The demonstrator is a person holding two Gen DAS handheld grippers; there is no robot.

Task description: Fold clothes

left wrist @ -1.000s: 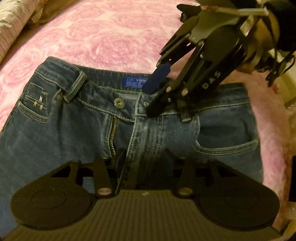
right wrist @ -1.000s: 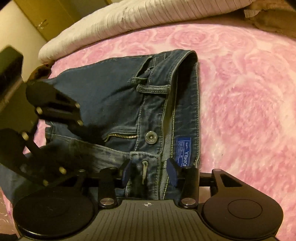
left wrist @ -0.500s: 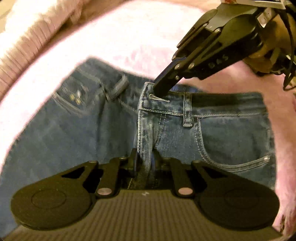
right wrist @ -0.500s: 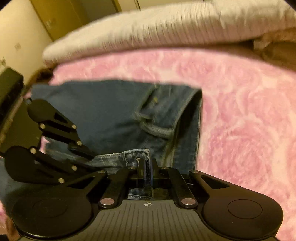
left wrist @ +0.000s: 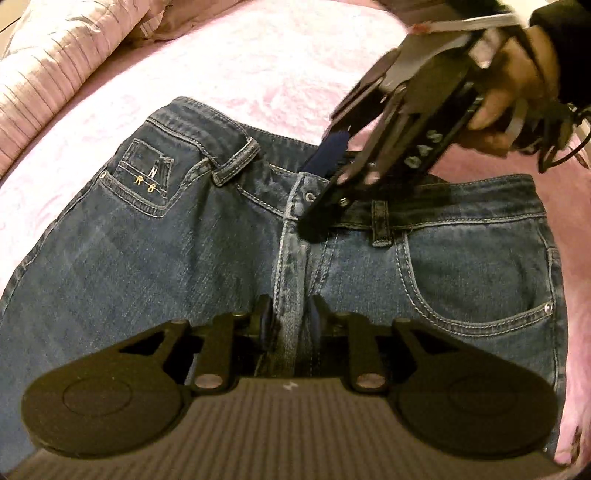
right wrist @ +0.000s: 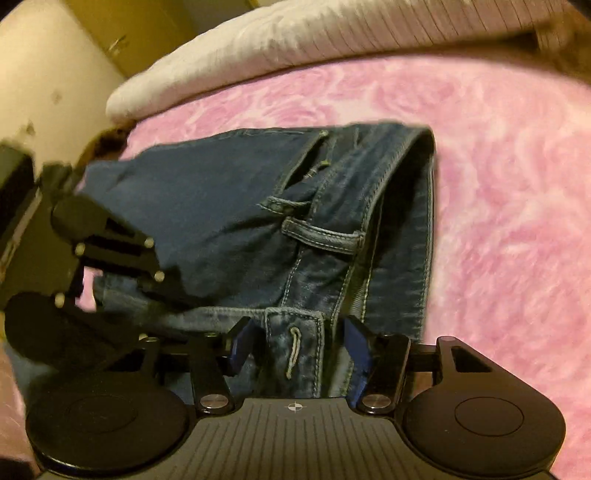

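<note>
Dark blue jeans (left wrist: 155,258) lie front side up on a pink bedspread, the fly flap closed over the zipper. My left gripper (left wrist: 290,321) straddles the fly seam low on the fly, fingers slightly apart, the denim between them. My right gripper (right wrist: 295,343) is open at the waistband, its blue pads on either side of the buttonhole tab (right wrist: 293,350). In the left wrist view the right gripper (left wrist: 325,192) hangs over the waistband button area. In the right wrist view the jeans (right wrist: 221,206) stretch away and the left gripper (right wrist: 110,266) sits at the left.
The pink rose-patterned bedspread (right wrist: 498,221) spreads wide to the right of the jeans. A striped pale quilt (left wrist: 48,74) lies at the head of the bed, also showing in the right wrist view (right wrist: 295,37). A wall and a yellowish door (right wrist: 110,29) are at the far left.
Both grippers had pinched the fly flap and carried it over the zipper; now both have opened and the flap lies closed on the jeans.
</note>
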